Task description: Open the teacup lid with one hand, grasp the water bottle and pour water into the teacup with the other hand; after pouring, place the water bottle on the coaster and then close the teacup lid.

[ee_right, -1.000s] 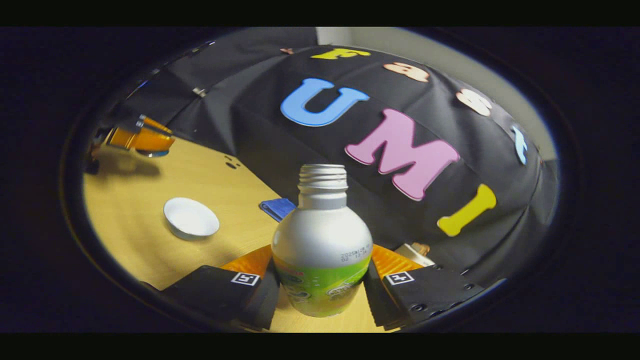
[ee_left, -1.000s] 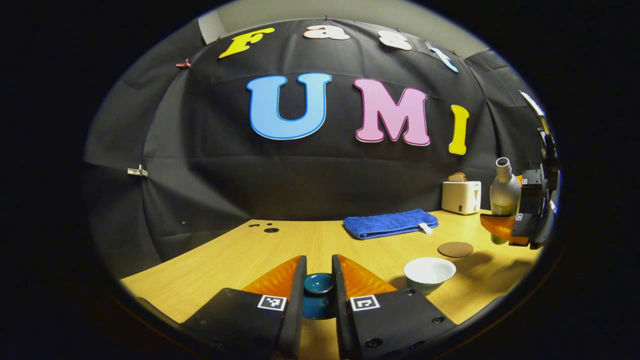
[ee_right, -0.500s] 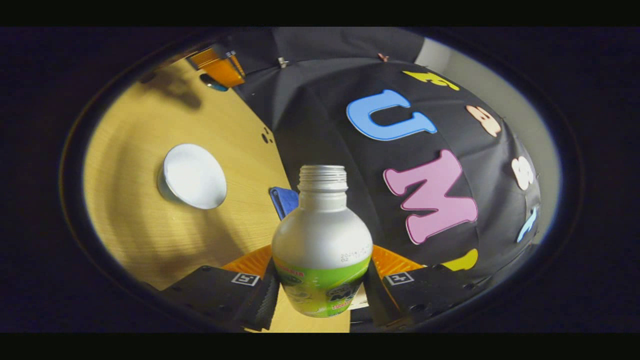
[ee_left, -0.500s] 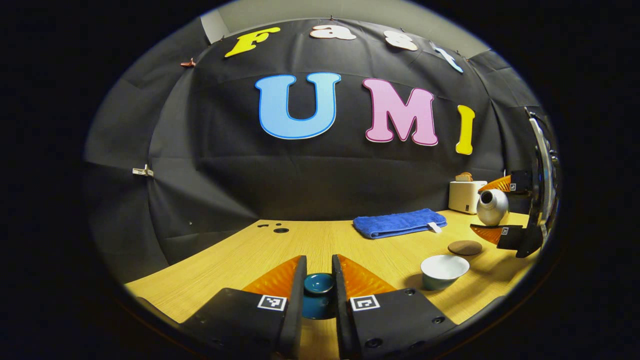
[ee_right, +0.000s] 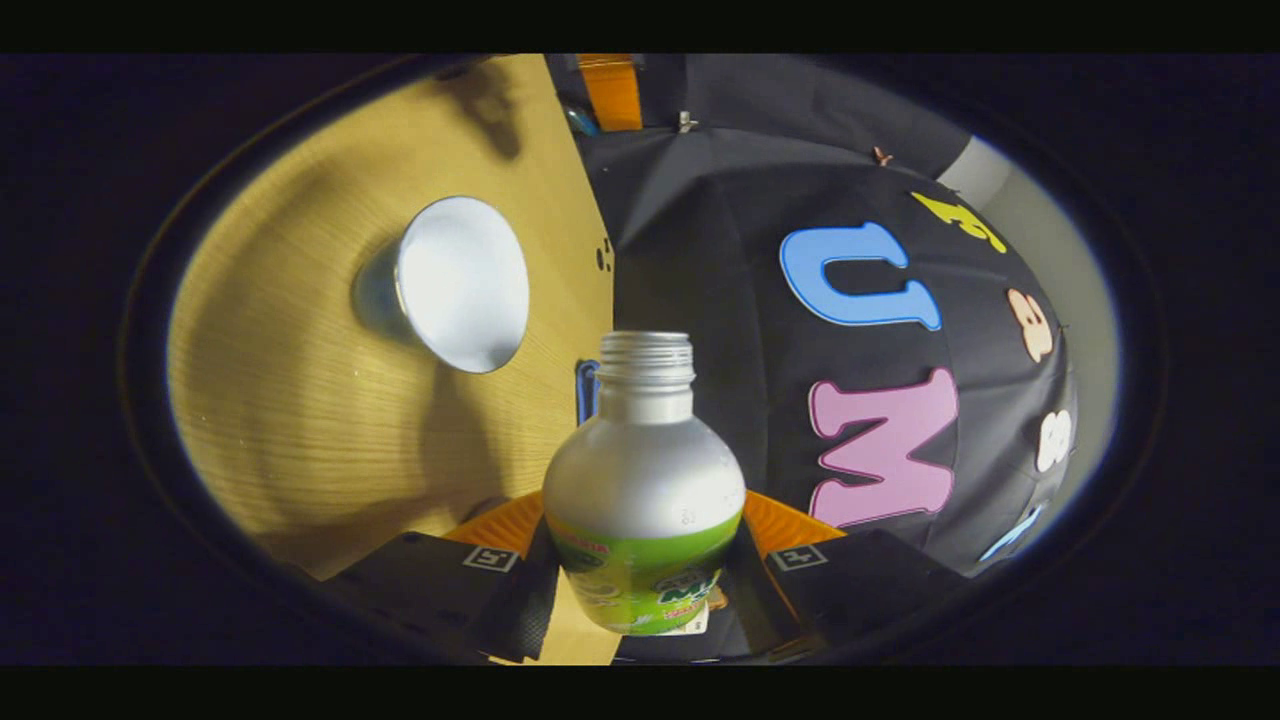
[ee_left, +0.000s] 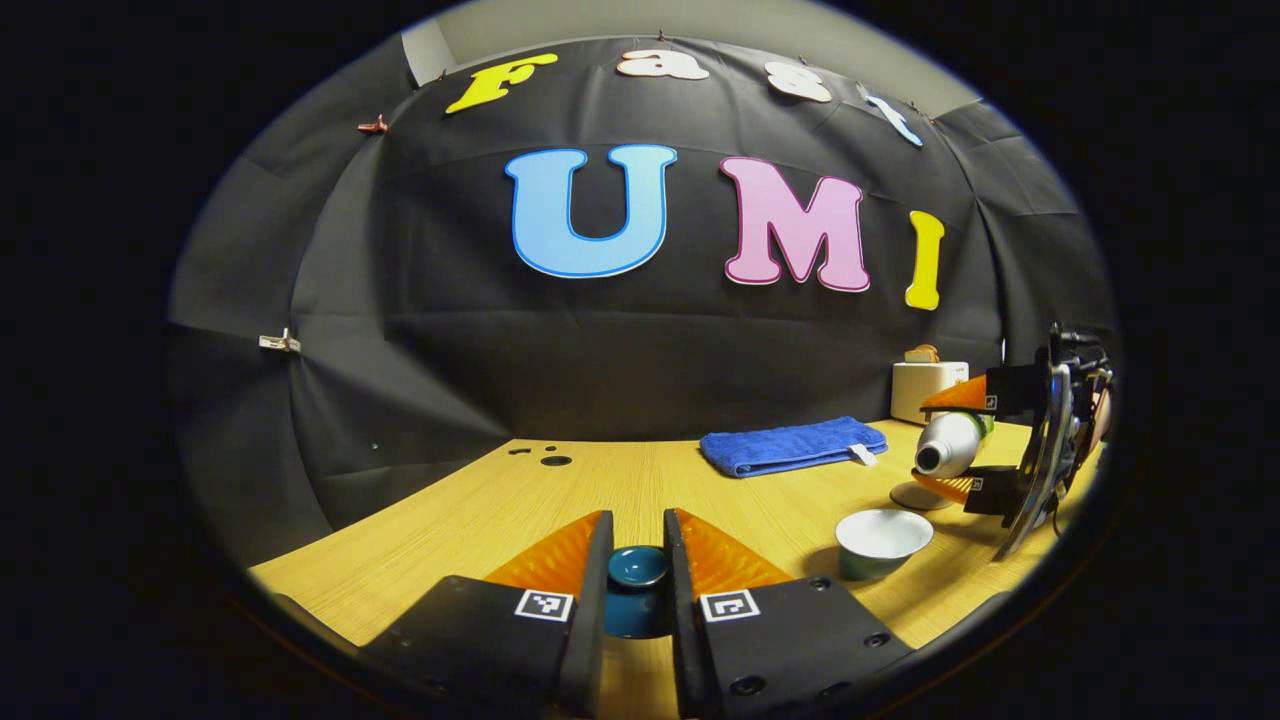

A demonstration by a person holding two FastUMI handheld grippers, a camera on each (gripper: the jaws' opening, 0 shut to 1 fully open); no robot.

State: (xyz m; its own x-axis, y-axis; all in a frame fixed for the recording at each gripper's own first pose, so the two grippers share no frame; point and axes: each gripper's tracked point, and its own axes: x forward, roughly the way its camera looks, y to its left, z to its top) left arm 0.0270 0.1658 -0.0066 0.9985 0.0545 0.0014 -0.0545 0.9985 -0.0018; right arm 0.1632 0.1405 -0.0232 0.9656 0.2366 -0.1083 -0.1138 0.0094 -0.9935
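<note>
bottle (ee_right: 643,480) tipped further toward cup (ee_left: 882,541), clamped mid-body in right gripper (ee_right: 640,570); left gripper (ee_left: 638,590) pinches lid (ee_left: 637,567); smooth metal, likely slippery.

Water bottle (ee_left: 950,442): tipped from upright to nearly level, its open mouth now above and just right of the teacup (ee_left: 882,541).
Right tongs (ee_left: 958,440): rolled over and lowered toward the teacup.
</note>
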